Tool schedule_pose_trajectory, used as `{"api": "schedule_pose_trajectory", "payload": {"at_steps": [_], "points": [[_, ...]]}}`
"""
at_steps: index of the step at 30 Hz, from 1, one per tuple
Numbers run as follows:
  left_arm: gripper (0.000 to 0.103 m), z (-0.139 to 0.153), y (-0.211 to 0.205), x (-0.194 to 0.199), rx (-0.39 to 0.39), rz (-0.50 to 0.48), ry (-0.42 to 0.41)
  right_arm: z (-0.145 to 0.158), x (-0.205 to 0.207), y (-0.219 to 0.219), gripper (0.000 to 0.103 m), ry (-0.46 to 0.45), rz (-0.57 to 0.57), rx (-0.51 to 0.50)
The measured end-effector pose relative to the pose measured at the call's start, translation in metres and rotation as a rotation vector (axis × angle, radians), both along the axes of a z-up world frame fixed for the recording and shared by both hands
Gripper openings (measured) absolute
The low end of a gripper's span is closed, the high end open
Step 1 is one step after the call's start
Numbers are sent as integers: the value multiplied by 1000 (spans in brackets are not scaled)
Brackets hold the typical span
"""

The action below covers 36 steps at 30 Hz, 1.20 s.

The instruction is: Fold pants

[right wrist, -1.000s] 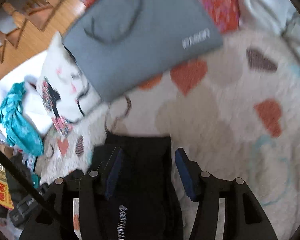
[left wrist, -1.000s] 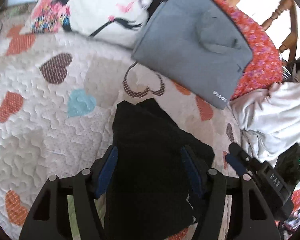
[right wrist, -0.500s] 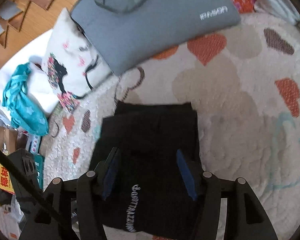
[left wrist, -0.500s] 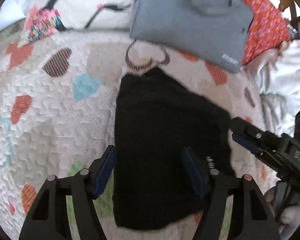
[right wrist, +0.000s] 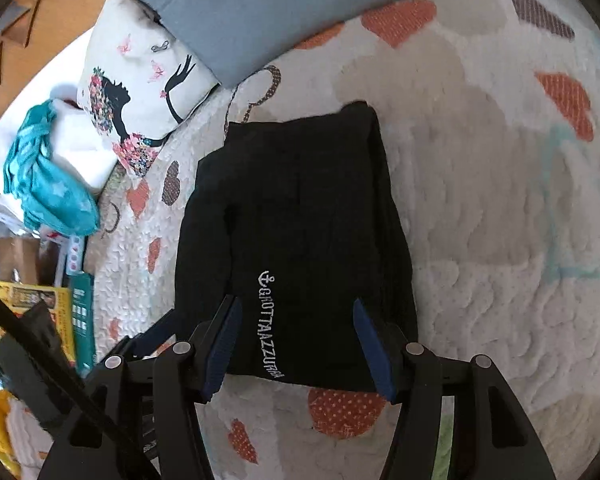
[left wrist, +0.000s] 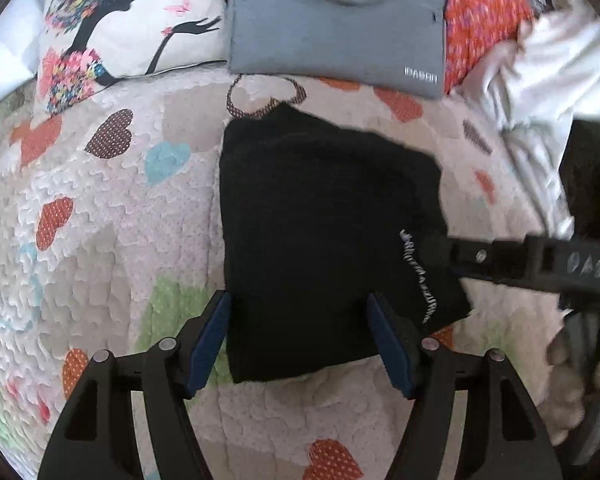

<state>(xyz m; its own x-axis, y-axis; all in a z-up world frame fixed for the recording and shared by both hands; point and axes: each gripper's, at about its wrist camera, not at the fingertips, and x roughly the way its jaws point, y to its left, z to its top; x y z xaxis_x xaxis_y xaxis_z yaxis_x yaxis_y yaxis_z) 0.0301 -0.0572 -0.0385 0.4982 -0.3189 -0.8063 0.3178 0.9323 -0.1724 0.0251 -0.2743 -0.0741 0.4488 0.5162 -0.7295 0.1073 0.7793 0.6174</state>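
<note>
Left gripper fingers wide, holding nothing; right gripper fingers wide too, empty. Folded black pants lie flat on the heart quilt, their near edge between and just ahead of both fingertip pairs. Past the pants: gray bag, partly cut off, and pillow. Right edge blurred.

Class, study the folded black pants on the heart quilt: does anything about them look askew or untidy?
Slightly. The folded black pants lie flat on the heart-patterned quilt, but the layers do not line up: a lower layer juts out along the left edge. Nothing looks damaged.
</note>
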Motion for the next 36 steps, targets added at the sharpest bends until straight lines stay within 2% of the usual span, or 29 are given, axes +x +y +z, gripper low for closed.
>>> {"api": "schedule_pose_trajectory", "payload": {"at_steps": [2, 4, 6, 8, 10, 13, 15, 16, 18, 20, 22, 23, 24, 25, 26, 27, 30, 32, 33, 34, 35, 36], "points": [[67, 13, 6, 3, -59, 2, -33, 4, -3, -2, 63, -23, -13, -3], [67, 28, 5, 15, -51, 21, -84, 7, -5, -6, 63, -29, -31, 14], [67, 35, 0, 36, -67, 31, -98, 8, -4, -14, 64, -37, -69, 37], [67, 29, -4, 62, -91, 66, -65, 10, -2, -24, 65, -60, -106, 68], [67, 15, -6, 84, -118, 107, -9, 13, 2, -33, 66, -124, -137, 124], [69, -20, -8, 109, -83, 186, 76, 17, 13, -46, 67, -224, -167, 245], [71, -32, -1, 118, -150, 209, 115, 17, 26, -49, 73, -249, -171, 318], [71, -36, 5, 122, -200, 223, 149, 15, 37, -48, 73, -250, -157, 356], [71, -37, 12, 125, -245, 234, 171, 7, 51, -43, 78, -231, -121, 409], [70, -33, 20, 125, -277, 252, 164, -14, 67, -34, 79, -159, -89, 478], [70, -28, 31, 124, -326, 284, 159, -28, 72, -37, 64, -108, -153, 429], [70, -26, 35, 124, -348, 296, 159, -29, 73, -41, 40, -87, -190, 384], [70, -24, 39, 124, -366, 305, 162, -27, 73, -45, 31, -82, -224, 340], [70, -23, 42, 121, -387, 319, 167, -18, 69, -49, 34, -111, -270, 280], [70, -22, 44, 117, -407, 327, 174, -6, 67, -51, 43, -165, -302, 251], [70, -21, 43, 111, -421, 321, 180, -1, 68, -51, 54, -189, -298, 278], [70, -22, 30, 95, -392, 272, 180, 7, 93, -28, 67, -206, -143, 484], [70, -28, 20, 80, -317, 237, 193, -3, 114, -5, 77, -157, -23, 587], [70, -33, 13, 72, -248, 227, 190, -10, 120, 3, 76, -129, 9, 607], [70, -36, 10, 69, -236, 216, 190, -17, 125, 10, 74, -103, 20, 577], [70, -42, 9, 65, -248, 205, 200, -21, 128, 11, 57, -87, -1, 494], [70, -44, 10, 62, -257, 204, 202, -20, 130, 8, 33, -78, -43, 398]]}}
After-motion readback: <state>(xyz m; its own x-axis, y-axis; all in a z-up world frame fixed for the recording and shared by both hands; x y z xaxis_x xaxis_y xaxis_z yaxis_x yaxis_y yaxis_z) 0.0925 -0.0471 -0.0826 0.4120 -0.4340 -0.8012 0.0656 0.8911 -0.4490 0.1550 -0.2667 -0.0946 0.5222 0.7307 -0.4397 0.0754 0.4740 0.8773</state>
